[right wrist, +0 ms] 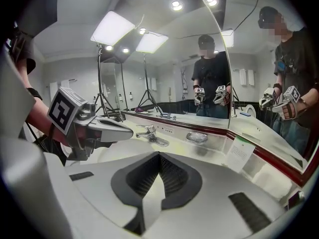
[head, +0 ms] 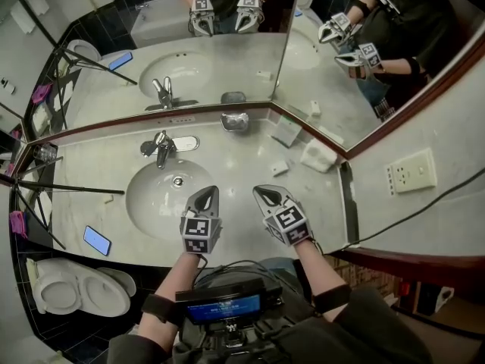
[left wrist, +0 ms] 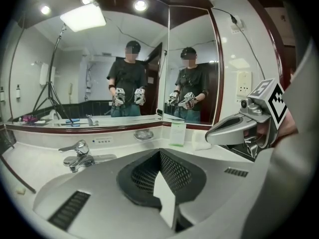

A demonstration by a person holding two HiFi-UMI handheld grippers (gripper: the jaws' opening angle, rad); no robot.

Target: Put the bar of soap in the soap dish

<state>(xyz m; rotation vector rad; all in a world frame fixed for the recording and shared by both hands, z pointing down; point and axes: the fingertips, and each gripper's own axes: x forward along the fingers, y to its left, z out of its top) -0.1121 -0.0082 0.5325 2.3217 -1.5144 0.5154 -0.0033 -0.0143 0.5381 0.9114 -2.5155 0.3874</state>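
Two grippers hang side by side over the counter (head: 242,165), both empty. The soap dish (head: 235,120) sits well ahead of both sets of jaws at the mirror's foot, roughly between their lines. A small white block (head: 280,168), likely the bar of soap, lies near and ahead of the right gripper (head: 267,194), slightly to its right. Its long side seems to run roughly across the jaws' line, so that hand is nearer. The left gripper (head: 204,196) has its jaws pressed together on nothing, and the right's meet the same way.
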